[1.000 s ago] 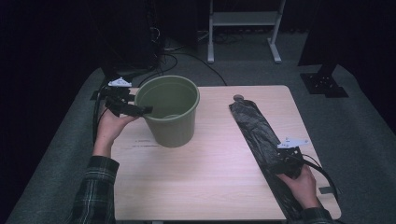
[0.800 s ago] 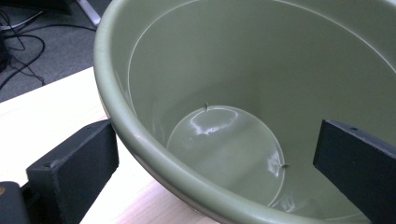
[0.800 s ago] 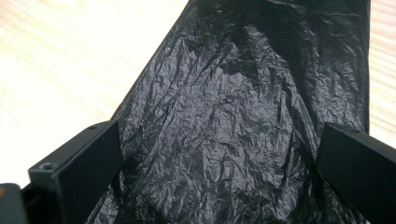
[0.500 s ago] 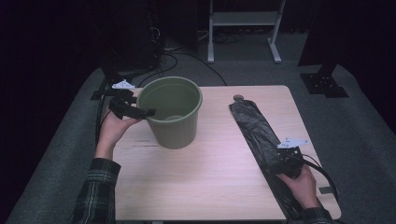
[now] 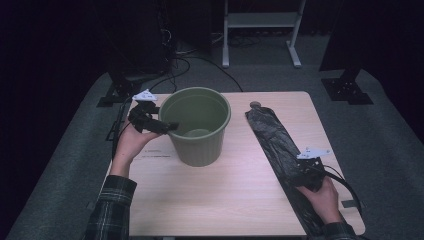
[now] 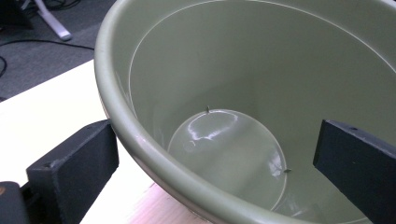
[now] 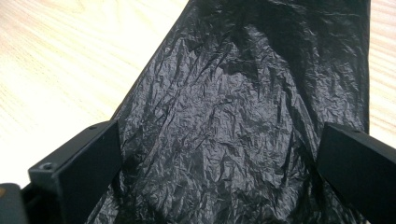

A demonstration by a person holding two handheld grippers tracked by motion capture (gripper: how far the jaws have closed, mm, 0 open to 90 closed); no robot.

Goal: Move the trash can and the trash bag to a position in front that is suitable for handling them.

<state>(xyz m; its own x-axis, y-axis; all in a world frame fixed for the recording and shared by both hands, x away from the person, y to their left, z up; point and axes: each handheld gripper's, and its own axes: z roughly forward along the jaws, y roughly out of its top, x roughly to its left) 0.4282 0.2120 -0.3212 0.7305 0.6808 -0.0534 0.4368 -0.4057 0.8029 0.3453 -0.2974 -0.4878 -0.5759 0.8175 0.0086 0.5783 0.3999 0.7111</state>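
One bucket, one black plastic bag and two hand-held grippers sit on the counter.

The bucket is olive green, round and upright, wider at the rim than at the base, with a smooth rolled lip and a glossy, empty inside. It stands on the left half of the counter, toward the far edge. The bag is crinkled and shiny, laid flat as a long strip along the right side of the counter, running from near the far edge to the near right corner.

The left hand-held gripper is at the bucket's left rim, jaws spread wide, one jaw outside the wall and one over the inside, the rim between them; in the left gripper view neither jaw presses the wall. The right hand-held gripper rests over the near part of the bag, jaws spread with the bag lying between them, not pinched.

Cables trail over the grey floor beyond the counter, by a white stand. Nothing lies between bucket and bag.
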